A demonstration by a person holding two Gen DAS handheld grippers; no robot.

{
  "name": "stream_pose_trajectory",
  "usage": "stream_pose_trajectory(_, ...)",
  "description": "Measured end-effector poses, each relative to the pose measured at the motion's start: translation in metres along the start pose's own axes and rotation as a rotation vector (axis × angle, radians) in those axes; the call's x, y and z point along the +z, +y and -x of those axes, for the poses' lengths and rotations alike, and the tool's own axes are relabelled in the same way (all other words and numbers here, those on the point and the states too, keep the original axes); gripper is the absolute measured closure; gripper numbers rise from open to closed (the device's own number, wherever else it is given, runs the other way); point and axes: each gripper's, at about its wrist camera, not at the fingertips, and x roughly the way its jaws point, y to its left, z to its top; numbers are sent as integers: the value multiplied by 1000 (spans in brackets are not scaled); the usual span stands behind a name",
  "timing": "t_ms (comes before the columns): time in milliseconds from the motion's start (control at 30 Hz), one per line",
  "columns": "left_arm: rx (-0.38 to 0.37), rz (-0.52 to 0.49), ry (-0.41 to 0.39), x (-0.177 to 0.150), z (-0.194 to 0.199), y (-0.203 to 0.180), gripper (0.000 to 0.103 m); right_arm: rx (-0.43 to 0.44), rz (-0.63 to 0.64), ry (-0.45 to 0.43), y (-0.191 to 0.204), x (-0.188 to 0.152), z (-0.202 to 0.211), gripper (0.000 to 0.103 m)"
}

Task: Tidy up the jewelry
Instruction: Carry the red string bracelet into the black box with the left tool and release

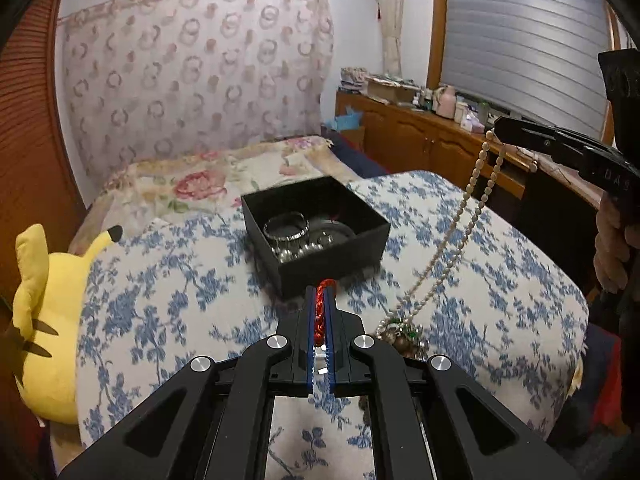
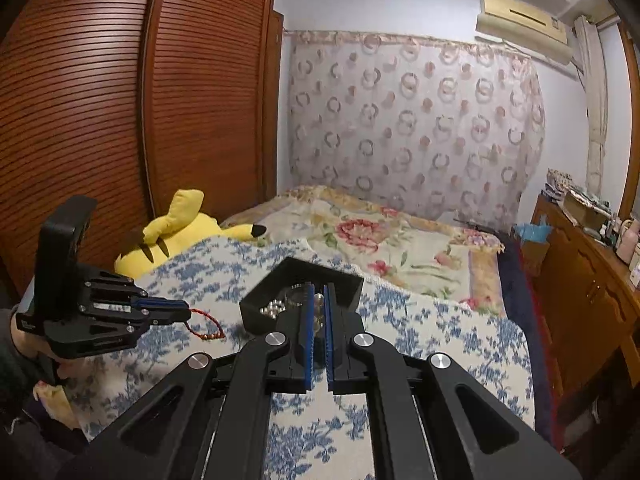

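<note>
A black open box [image 1: 316,236] sits on the blue-flowered bedspread and holds a silver bangle [image 1: 286,227] and silver beads [image 1: 298,254]; it also shows in the right wrist view [image 2: 304,292]. My left gripper [image 1: 320,292] is shut on a red braided cord bracelet [image 1: 320,316], just short of the box; the cord [image 2: 206,330] hangs from it in the right wrist view. My right gripper [image 1: 498,126] is shut on a pearl necklace [image 1: 460,224] that hangs down to a jewelry heap [image 1: 402,334] on the bed. In its own view the right gripper [image 2: 319,292] hides most of the necklace.
A yellow plush toy [image 1: 48,320] lies at the bed's left edge. A rose-patterned blanket [image 1: 208,184] lies behind the box. A wooden dresser [image 1: 432,136] with clutter stands at the right. A wooden wardrobe [image 2: 120,120] stands at the left.
</note>
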Motion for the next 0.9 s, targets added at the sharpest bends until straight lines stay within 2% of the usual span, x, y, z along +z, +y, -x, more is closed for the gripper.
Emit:
stream_pose_trajectory(467,18,36,-31,16,-3,9,100,-24,5,-71,-9,46,-3,98)
stream_pose_trajectory(900,40,41,-43,32,-12,17,100,-50,45,-107,-10,94,-24,98)
